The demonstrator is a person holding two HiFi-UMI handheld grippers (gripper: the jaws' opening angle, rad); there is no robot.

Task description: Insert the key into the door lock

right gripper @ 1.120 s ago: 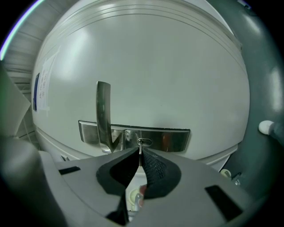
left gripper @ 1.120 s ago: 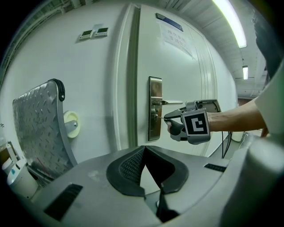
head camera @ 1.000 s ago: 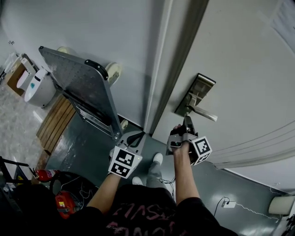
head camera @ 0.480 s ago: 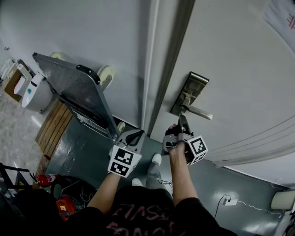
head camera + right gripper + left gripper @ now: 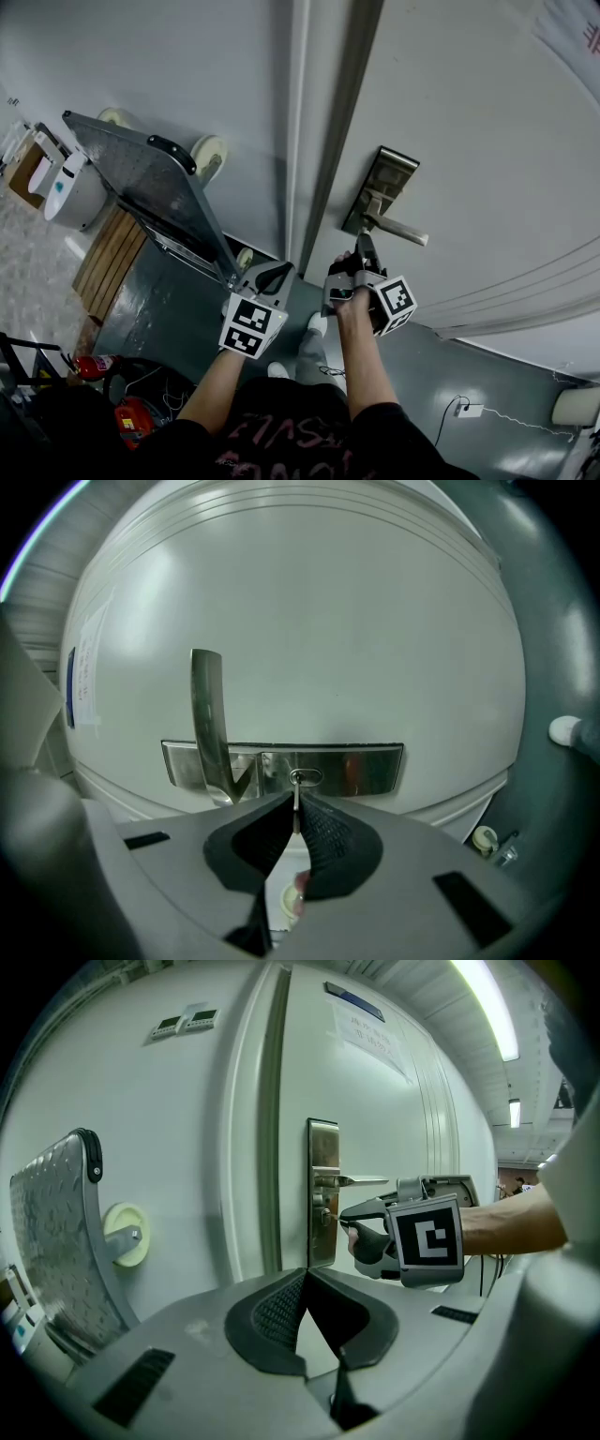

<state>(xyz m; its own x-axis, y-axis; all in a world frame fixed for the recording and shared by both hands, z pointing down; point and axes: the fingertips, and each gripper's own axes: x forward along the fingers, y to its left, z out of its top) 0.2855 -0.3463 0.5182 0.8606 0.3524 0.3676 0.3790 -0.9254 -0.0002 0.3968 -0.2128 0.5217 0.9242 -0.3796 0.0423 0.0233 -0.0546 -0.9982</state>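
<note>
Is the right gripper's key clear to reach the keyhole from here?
Probably yes: the key in the right gripper sits right at the keyhole, with the lever handle off to one side.

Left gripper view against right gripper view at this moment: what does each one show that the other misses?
Only the left gripper view: the right gripper seen side-on with its marker cube, a tilted trolley against the wall, and the left gripper shut and empty. Only the right gripper view: the key pinched between that gripper's jaws, lined up with the keyhole. Both: the metal lock plate and the door handle.
</note>
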